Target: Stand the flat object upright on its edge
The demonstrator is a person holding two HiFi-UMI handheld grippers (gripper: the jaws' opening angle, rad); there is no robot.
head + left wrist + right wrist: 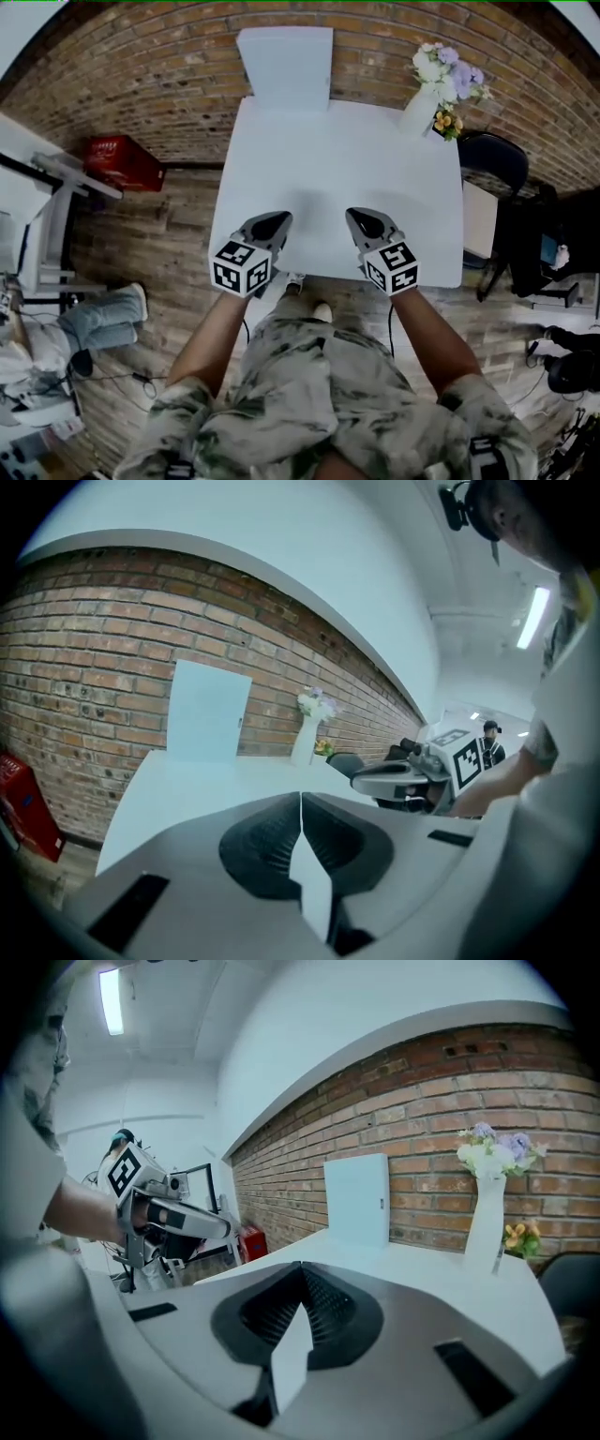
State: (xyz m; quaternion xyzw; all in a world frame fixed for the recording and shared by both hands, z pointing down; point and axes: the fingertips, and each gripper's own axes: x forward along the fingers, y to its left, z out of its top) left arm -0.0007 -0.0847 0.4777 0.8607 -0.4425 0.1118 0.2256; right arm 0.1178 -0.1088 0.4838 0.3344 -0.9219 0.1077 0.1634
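Note:
A flat pale-blue board point(284, 66) stands upright on its lower edge at the far end of the white table point(281, 178), leaning against the brick wall. It also shows in the left gripper view as the board point(207, 711) and in the right gripper view as the board point(357, 1198). My left gripper point(279, 221) and right gripper point(357, 217) hover side by side over the table's near edge, well back from the board. Both have their jaws shut with nothing between them. My left gripper point(300, 799) and right gripper point(301, 1267) show their jaw tips meeting.
A white vase of flowers point(441, 89) stands at the table's far right corner. A red crate point(122, 161) sits on the floor to the left. A dark chair point(497, 159) is at the right, and a seated person's legs point(98, 314) are at the lower left.

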